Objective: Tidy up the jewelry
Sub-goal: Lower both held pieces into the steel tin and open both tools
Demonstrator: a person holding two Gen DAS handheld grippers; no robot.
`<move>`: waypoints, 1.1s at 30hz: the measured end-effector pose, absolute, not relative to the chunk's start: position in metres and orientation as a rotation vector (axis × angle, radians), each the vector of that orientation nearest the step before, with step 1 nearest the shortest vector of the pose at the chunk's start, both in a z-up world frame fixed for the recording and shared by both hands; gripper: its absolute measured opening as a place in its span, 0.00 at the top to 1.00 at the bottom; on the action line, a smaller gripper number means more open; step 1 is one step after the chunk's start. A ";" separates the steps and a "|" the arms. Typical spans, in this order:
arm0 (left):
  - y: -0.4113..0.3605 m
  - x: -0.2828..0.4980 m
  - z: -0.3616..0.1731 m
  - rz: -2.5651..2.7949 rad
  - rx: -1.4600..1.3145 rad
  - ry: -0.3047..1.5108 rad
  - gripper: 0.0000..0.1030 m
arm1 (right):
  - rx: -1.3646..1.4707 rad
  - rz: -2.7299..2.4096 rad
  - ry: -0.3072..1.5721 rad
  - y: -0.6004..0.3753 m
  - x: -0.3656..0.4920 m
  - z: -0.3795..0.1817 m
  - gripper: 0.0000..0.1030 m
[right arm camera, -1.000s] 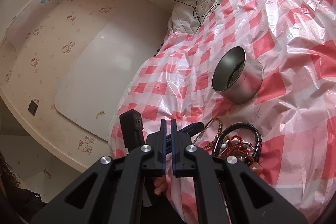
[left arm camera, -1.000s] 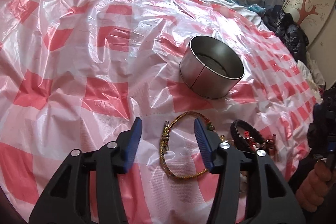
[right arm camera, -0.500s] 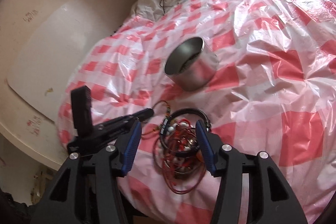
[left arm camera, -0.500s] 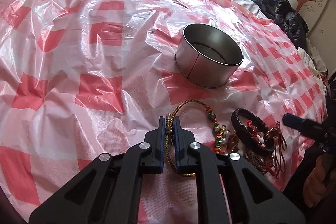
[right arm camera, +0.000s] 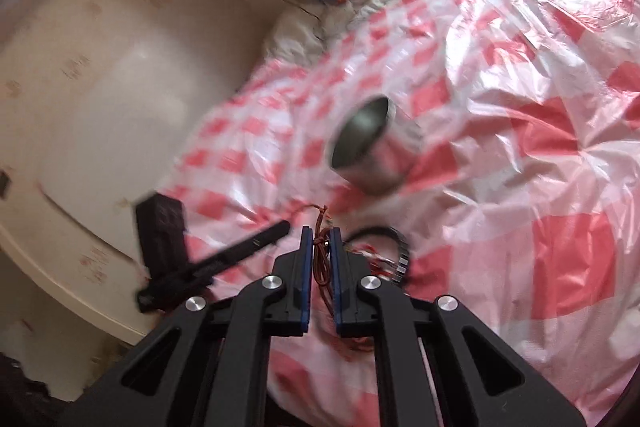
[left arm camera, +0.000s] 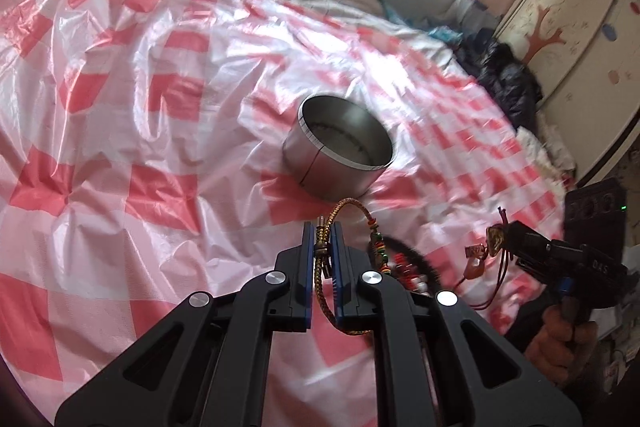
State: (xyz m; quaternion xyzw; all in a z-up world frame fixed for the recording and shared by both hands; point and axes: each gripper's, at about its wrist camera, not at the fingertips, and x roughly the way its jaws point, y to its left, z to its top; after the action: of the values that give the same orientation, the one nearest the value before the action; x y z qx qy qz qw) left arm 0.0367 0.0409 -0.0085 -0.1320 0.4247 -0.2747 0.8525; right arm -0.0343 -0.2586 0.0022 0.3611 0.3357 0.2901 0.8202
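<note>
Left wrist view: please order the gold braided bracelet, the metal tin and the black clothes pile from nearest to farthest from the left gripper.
1. Gold braided bracelet: clamped in the left gripper.
2. Metal tin: just ahead, on the checkered sheet.
3. Black clothes pile: far right, by the wardrobe.

From the left wrist view, the round silver metal tin (left arm camera: 340,151) stands at twelve o'clock, open-topped. Wide pink-checked plastic sheet (left arm camera: 132,115) lies bare from nine to eleven o'clock. At three o'clock, the black right gripper (left arm camera: 516,233) and a blurred pile of beaded jewellery (left arm camera: 404,267) crowd the path.
</note>
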 end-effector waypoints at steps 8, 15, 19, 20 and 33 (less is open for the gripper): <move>0.039 0.025 0.025 -0.605 -0.296 0.778 0.93 | 0.872 0.664 0.654 -0.269 -0.026 0.007 0.91; 0.019 0.044 0.026 -0.596 -0.264 0.771 0.93 | 0.838 0.659 0.646 -0.270 -0.004 0.021 0.91; 0.005 0.062 0.026 -0.592 -0.241 0.765 0.93 | 0.809 0.665 0.630 -0.268 0.013 0.031 0.91; 0.001 0.068 0.026 -0.595 -0.241 0.768 0.93 | 0.804 0.666 0.625 -0.268 0.018 0.033 0.91; -0.025 0.131 0.013 -0.559 -0.242 0.785 0.93 | 0.728 0.646 0.622 -0.261 0.084 0.046 0.91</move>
State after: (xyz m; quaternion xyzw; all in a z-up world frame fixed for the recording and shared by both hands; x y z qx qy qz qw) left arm 0.1308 -0.0248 0.0129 -0.1160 0.3765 -0.2682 0.8791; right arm 0.0845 -0.2613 0.0457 0.3440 0.2939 0.3052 0.8379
